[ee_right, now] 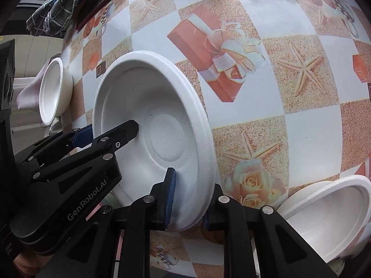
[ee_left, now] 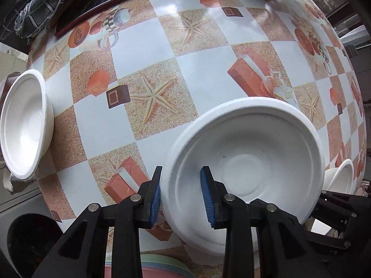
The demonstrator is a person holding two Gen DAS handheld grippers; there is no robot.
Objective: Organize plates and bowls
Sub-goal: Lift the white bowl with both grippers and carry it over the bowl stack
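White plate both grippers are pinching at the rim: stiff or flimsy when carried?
The plate looks like thin moulded pulp, so probably very light. The left gripper and right gripper clamp opposite rim sections; the rim likely flexes under squeeze. Its matte, grainy surface should resist slipping.

I see a white foam plate (ee_left: 245, 162) raised at a tilt over the tabletop (ee_left: 148, 53), a white bowl (ee_left: 23, 125) far left, another white bowl (ee_right: 331, 217) at right.
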